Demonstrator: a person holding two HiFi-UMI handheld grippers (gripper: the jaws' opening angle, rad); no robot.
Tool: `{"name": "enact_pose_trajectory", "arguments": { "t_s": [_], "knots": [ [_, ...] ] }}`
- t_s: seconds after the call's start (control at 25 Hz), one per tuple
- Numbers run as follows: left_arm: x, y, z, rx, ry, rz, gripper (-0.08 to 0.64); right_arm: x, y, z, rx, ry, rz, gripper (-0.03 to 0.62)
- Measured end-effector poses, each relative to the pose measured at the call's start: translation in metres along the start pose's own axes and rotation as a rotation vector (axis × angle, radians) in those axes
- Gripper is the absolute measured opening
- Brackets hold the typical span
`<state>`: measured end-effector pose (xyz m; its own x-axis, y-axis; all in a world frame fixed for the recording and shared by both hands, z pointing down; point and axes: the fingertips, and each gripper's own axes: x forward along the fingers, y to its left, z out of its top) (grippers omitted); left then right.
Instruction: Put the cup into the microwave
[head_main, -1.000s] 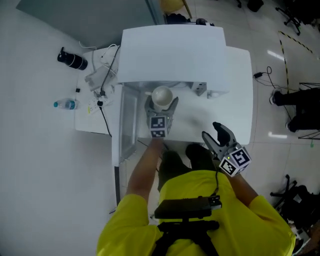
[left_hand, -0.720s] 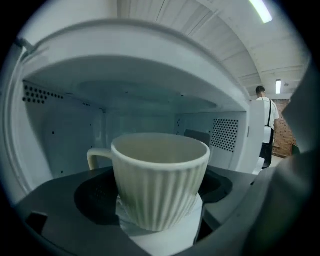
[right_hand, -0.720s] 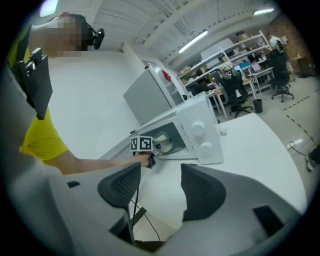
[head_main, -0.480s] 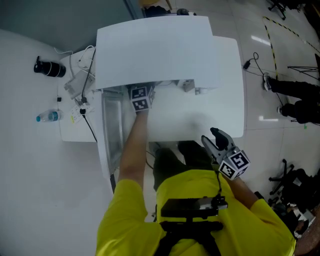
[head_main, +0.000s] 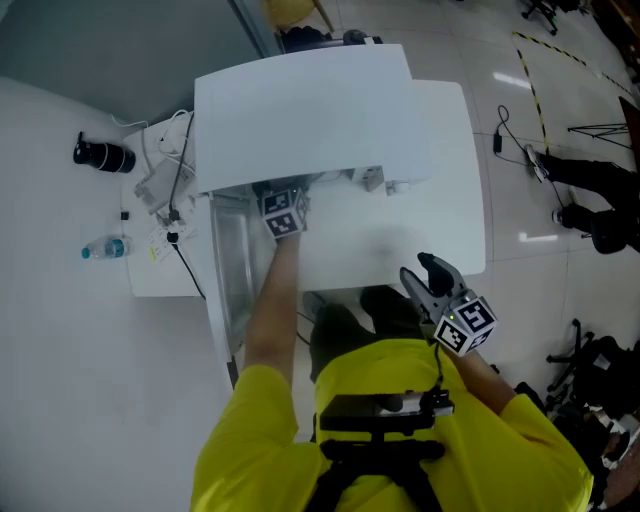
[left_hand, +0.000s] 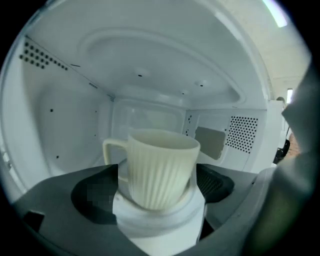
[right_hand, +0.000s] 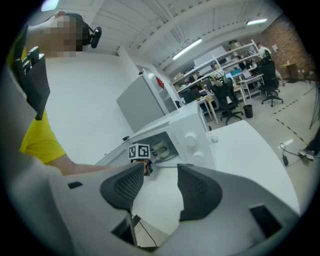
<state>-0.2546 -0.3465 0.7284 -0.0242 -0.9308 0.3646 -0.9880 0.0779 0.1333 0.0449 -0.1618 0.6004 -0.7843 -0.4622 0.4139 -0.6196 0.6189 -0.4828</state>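
Observation:
In the left gripper view a cream ribbed cup (left_hand: 159, 167) with its handle to the left stands on a white round base inside the white microwave (left_hand: 150, 75) cavity. My left gripper (left_hand: 159, 202) has its jaws on either side of the cup and they are opening; the pads look just clear of it. From the head view only its marker cube (head_main: 283, 215) shows at the mouth of the microwave (head_main: 300, 110); the cup is hidden there. My right gripper (head_main: 428, 268) hangs open and empty over the table's near edge, also visible as the right gripper (right_hand: 161, 172).
The microwave door (head_main: 226, 275) hangs open at the left. A side table holds a water bottle (head_main: 103, 249), a black cylinder (head_main: 100, 156) and cables (head_main: 165, 185). The white table (head_main: 445, 190) extends right of the microwave. A person's legs (head_main: 590, 215) are at far right.
My left gripper carried the cup from in front of the microwave opening into the cavity, so the cup no longer shows from above. The right gripper has barely shifted.

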Motion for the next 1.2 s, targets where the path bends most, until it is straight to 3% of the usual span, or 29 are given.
{"name": "enact_pose_trajectory", "arguments": {
  "t_s": [0.08,0.16,0.24,0.28,0.36,0.44,0.48,0.56,0.68,0.88,1.04,1.2],
  "knots": [
    [-0.034,-0.008,-0.006,-0.033,0.01,-0.005,0.482,0.001,0.007,0.012,-0.018,-0.024,0.003,0.219],
    [-0.085,-0.03,-0.006,-0.104,0.002,-0.062,0.478,0.0,0.014,0.027,-0.054,-0.055,0.0,0.211],
    [-0.145,-0.059,-0.001,-0.192,-0.012,-0.154,0.435,-0.003,0.023,0.045,-0.091,-0.092,-0.005,0.121],
    [-0.178,-0.071,0.004,-0.226,-0.013,-0.188,0.4,-0.005,0.028,0.054,-0.107,-0.11,-0.009,0.121],
    [-0.241,-0.082,0.024,-0.278,-0.03,-0.205,0.195,-0.009,0.04,0.072,-0.143,-0.147,-0.023,0.075],
    [-0.292,-0.075,0.056,-0.269,-0.079,-0.155,0.016,-0.011,0.055,0.089,-0.178,-0.187,-0.021,0.067],
    [-0.313,-0.069,0.072,-0.236,-0.104,-0.114,0.005,-0.012,0.063,0.096,-0.187,-0.208,-0.013,0.024],
    [-0.345,-0.058,0.103,-0.147,-0.157,-0.035,0.005,-0.016,0.077,0.109,-0.188,-0.244,-0.002,0.02],
    [-0.376,-0.053,0.141,-0.057,-0.218,-0.016,0.005,-0.023,0.104,0.127,-0.17,-0.295,0.026,0.02],
    [-0.396,-0.052,0.169,-0.099,-0.297,-0.085,0.005,-0.054,0.159,0.156,-0.257,-0.412,0.087,0.0],
    [-0.397,-0.051,0.161,-0.085,-0.238,-0.104,0.005,-0.063,0.17,0.155,-0.232,-0.439,0.083,0.0],
    [-0.409,-0.047,0.158,-0.064,-0.255,-0.13,0.005,-0.067,0.175,0.132,-0.21,-0.42,0.042,0.0]
  ]
}}
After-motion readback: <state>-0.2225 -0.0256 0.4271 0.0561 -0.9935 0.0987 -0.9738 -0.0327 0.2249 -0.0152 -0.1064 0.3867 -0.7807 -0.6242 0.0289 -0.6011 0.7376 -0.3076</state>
